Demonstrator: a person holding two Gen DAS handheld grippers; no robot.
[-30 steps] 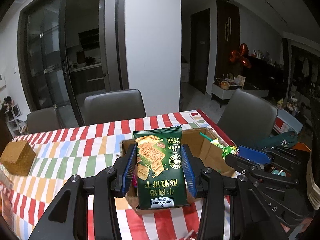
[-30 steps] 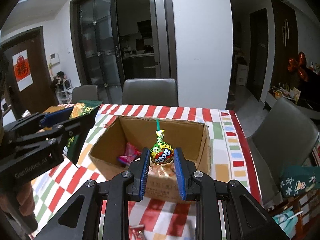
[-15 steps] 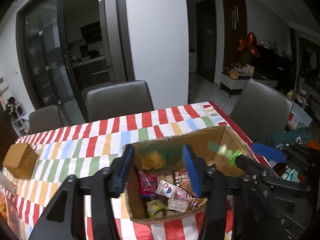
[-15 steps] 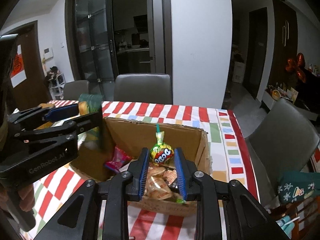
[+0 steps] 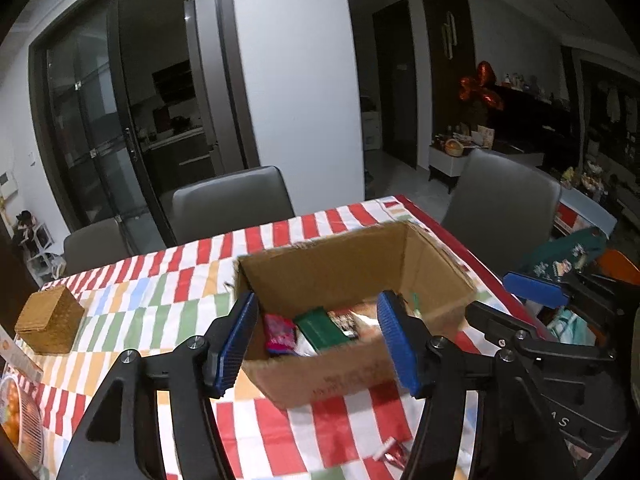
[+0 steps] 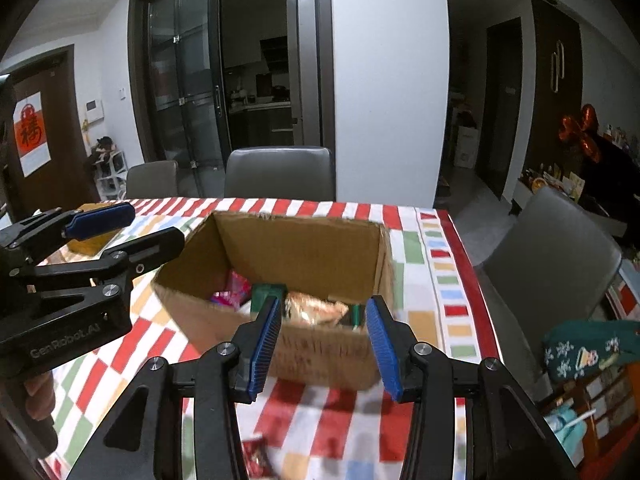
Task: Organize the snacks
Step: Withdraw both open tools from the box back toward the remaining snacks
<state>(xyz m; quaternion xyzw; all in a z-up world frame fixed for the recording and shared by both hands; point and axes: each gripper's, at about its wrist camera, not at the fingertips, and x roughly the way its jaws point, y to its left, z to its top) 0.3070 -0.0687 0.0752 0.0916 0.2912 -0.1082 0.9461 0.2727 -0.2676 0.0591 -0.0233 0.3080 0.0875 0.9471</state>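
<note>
Nearest the cardboard box (image 5: 352,280), the left tool (image 5: 316,344) and the right tool (image 6: 322,344) are seen with jaws opening and nothing held between them. Inside the box, a green packet (image 5: 322,330), a pink wrapper (image 5: 280,332) and other snacks are seen. Beyond the box, left of it, a woven basket (image 5: 50,324) is set on the striped counter (image 5: 160,292).

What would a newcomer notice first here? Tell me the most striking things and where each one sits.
The open cardboard box in the middle of the striped tablecloth draws the eye first, with snack packets such as a green packet lying inside. The left gripper and right gripper frame it from the near side, jaws opening and empty. A woven basket sits at the table's left.
</note>
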